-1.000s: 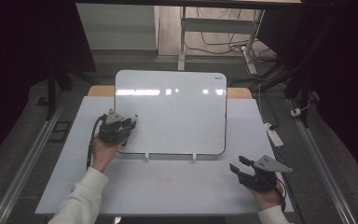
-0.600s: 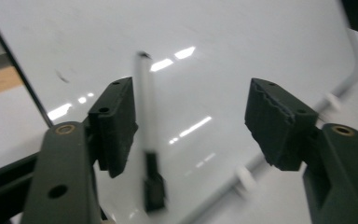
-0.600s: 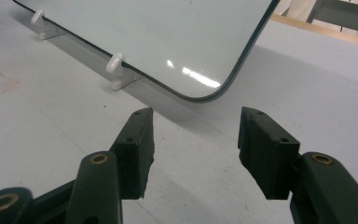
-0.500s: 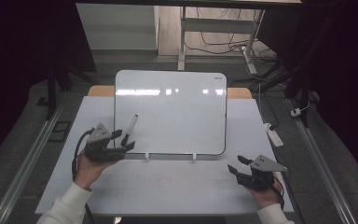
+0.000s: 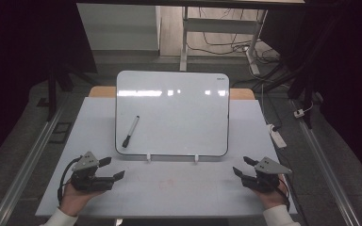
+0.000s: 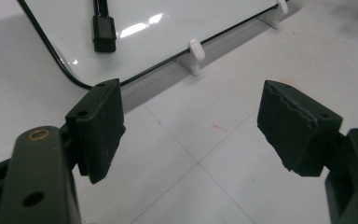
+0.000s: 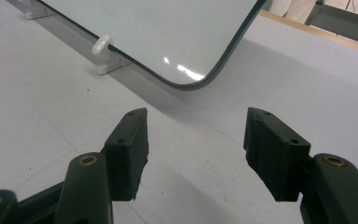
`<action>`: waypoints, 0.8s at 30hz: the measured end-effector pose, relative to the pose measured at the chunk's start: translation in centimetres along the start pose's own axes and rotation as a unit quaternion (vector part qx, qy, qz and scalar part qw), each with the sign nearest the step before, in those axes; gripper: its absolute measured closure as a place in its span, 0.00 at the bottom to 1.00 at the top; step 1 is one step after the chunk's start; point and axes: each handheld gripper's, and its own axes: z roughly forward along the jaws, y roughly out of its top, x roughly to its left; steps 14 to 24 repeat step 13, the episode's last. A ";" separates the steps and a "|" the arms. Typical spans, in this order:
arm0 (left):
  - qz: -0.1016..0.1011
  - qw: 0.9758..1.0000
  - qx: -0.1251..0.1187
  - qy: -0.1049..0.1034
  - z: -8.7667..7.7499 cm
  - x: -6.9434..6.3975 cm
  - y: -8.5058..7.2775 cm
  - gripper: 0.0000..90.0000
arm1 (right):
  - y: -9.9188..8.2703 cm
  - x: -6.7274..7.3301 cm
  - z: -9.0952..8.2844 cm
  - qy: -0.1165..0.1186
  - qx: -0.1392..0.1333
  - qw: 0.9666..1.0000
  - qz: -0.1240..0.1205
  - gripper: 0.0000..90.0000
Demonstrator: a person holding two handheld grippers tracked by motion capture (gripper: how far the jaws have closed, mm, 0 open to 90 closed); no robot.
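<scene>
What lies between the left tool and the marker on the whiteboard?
In the high view, bare table and the whiteboard's lower edge separate left tool and marker.

Overhead light glares in streaks on the whiteboard [image 5: 172,113]; the room around the bench [image 5: 169,188] is dark, details perhaps lost; close views slightly soft.

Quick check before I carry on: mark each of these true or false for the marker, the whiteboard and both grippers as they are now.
1. The marker lies on the whiteboard. True.
2. The left gripper holds the marker. False: its jaws have just been opening, nothing is between them, and the marker lies apart from it on the board.
3. The right gripper is open and empty. True; its jaws have just been opening.
4. The whiteboard lies flat on the table. False: it leans on two white clips.
</scene>
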 end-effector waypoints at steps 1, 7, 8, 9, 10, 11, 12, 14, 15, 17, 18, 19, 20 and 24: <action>0.000 1.000 0.000 0.000 0.1 0.0 -0.1 0.26 | -0.1 0.0 0.0 0.001 -0.001 1.000 0.000 0.43; 0.006 1.000 0.005 -0.002 0.3 -0.1 0.0 0.26 | -0.2 -0.1 -0.1 0.001 -0.009 1.000 0.004 0.43; 0.005 1.000 0.004 -0.002 0.3 -0.1 0.0 0.26 | -0.1 -0.1 -0.1 0.001 -0.009 1.000 0.003 0.43; 0.004 1.000 0.005 -0.003 0.3 -0.1 -0.1 0.26 | -0.1 -0.1 -0.1 0.001 -0.010 1.000 0.001 0.43; 0.004 1.000 0.006 -0.003 0.3 -0.1 -0.1 0.26 | -0.1 0.0 -0.1 0.002 -0.010 1.000 0.001 0.43; 0.003 1.000 0.007 -0.003 0.3 -0.1 -0.1 0.25 | -0.1 0.0 -0.1 0.003 -0.010 1.000 0.002 0.43; 0.002 1.000 0.008 -0.003 0.3 -0.1 -0.2 0.25 | -0.1 0.0 0.0 0.003 -0.010 1.000 0.002 0.43; 0.002 1.000 0.009 -0.004 0.3 -0.1 -0.3 0.25 | -0.1 0.1 0.0 0.003 -0.009 1.000 0.002 0.43; 0.002 1.000 0.009 -0.004 0.3 -0.1 -0.3 0.25 | -0.1 0.1 0.0 0.003 -0.009 1.000 0.002 0.43; 0.002 1.000 0.009 -0.004 0.3 -0.1 -0.3 0.25 | -0.1 0.1 0.0 0.003 -0.009 1.000 0.002 0.43; 0.002 1.000 0.009 -0.004 0.3 -0.1 -0.3 0.25 | -0.1 0.1 0.0 0.003 -0.009 1.000 0.002 0.43; 0.002 1.000 0.009 -0.004 0.3 -0.1 -0.3 0.25 | -0.1 0.1 0.0 0.003 -0.009 1.000 0.002 0.43; 0.002 1.000 0.009 -0.004 0.3 -0.1 -0.3 0.25 | -0.1 0.1 0.0 0.003 -0.009 1.000 0.002 0.43; 0.002 1.000 0.009 -0.004 0.3 -0.1 -0.3 0.25 | -0.1 0.1 0.0 0.003 -0.009 1.000 0.002 0.43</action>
